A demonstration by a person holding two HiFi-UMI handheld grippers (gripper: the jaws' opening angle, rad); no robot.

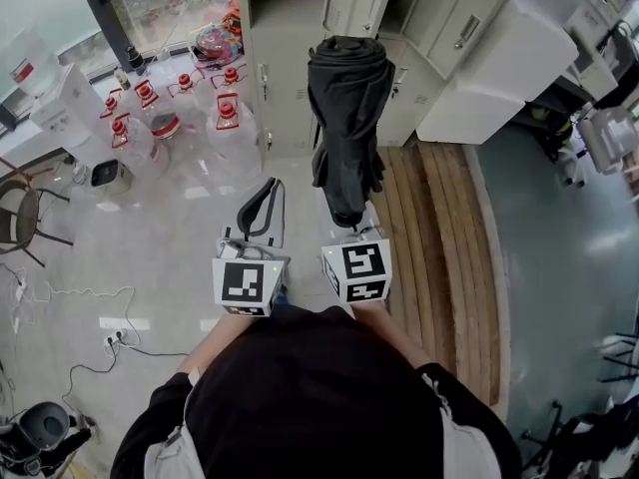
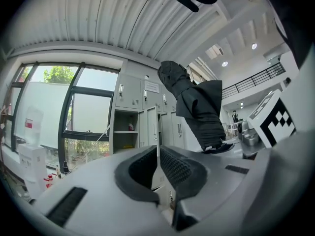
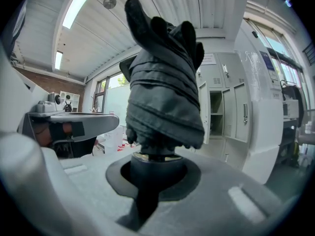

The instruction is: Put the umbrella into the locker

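A folded black umbrella (image 1: pixel 344 118) stands upright in front of me, its fabric bunched and strapped. My right gripper (image 1: pixel 349 228) is shut on the handle at its lower end; the right gripper view shows the dark pads closed round the handle (image 3: pixel 150 173) under the canopy (image 3: pixel 165 97). My left gripper (image 1: pixel 265 193) is just left of it, shut, with nothing between its ribbed pads (image 2: pixel 174 166). Its view shows the umbrella (image 2: pixel 197 107) to the right. Grey lockers stand ahead, one with its door open (image 1: pixel 290 3) (image 2: pixel 125 132) (image 3: pixel 215 114).
Several water jugs with red caps (image 1: pixel 150 118) stand on the floor at the left by the window. A wooden platform (image 1: pixel 439 247) runs along the right, with a white cabinet (image 1: pixel 499 68) behind it. Cables (image 1: pixel 90 337) and a chair (image 1: pixel 20 218) lie at the left.
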